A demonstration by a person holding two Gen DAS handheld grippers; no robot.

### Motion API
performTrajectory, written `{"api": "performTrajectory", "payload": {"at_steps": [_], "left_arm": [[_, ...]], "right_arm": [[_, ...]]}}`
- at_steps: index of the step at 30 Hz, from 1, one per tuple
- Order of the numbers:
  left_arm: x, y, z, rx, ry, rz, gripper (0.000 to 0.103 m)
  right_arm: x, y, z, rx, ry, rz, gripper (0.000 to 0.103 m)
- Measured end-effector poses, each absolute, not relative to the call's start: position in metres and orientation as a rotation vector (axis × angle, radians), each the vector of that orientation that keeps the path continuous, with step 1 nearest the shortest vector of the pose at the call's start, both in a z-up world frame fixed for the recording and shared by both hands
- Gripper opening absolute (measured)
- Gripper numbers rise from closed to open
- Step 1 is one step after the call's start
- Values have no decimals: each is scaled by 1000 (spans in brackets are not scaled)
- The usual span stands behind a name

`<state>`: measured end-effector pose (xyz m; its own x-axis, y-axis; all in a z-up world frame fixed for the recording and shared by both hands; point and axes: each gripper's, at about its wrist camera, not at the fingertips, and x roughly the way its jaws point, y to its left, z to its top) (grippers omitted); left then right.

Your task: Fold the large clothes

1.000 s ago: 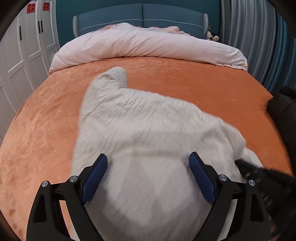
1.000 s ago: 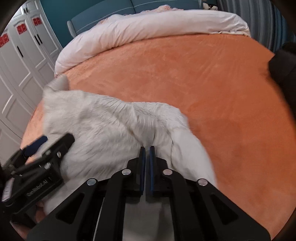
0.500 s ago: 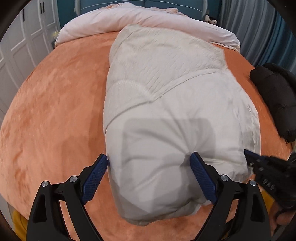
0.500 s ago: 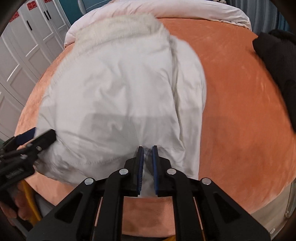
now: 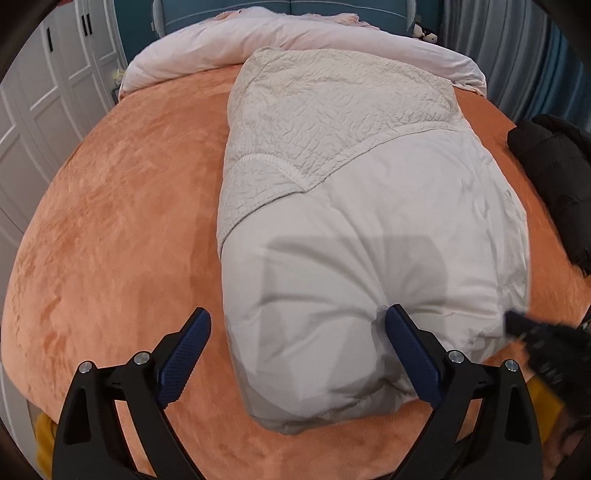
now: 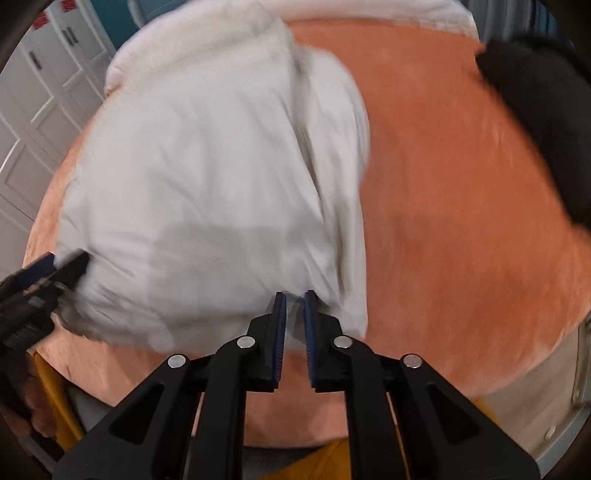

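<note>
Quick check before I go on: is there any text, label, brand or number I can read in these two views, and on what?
No readable text in either view.
Red stickers on the white wardrobe doors: marks of some kind, too small and blurred to read.
White jacket, black garment, both grippers: no label or brand shows.

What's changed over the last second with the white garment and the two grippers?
The white garment has been drawn back toward the near edge of the orange bedspread and now lies stretched along it. The right gripper, fully shut a second ago, has parted slightly, with fabric still between its fingers. The left gripper stays wide open, holding nothing. The black garment and pink duvet have not moved.
</note>
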<state>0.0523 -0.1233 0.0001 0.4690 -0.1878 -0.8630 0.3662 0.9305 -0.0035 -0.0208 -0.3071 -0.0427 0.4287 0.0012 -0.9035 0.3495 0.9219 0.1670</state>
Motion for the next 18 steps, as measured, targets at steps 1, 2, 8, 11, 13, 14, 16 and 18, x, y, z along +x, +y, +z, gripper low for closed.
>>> {"api": "performTrajectory", "payload": {"at_steps": [1,2,8,11,13,14,16,18], "left_arm": [[50,-121,2,189,1034,-347,95],[47,-118,5,189,1039,-353,94],[5,-101,3,212,1075,-434,93],[-2,-102,-15,266,1089,-394,90],[3,-99,-19,256,1078,-360,89],[6,-98,-19,255,1062,-340,89],[13,-97,-19,274,1036,-299,89],[18,-96,-21,289,1036,-298,89]], "right_arm": [[-25,-310,-39,387,1092,-216,10],[-29,-312,-35,403,1074,-213,13],[-34,-336,3,480,933,-187,44],[-9,-344,5,494,919,-168,48],[2,-334,1,481,926,-158,50],[9,-334,-4,482,941,-151,44],[21,-332,-13,515,976,-95,0],[14,-330,-3,477,934,-120,0]]}}
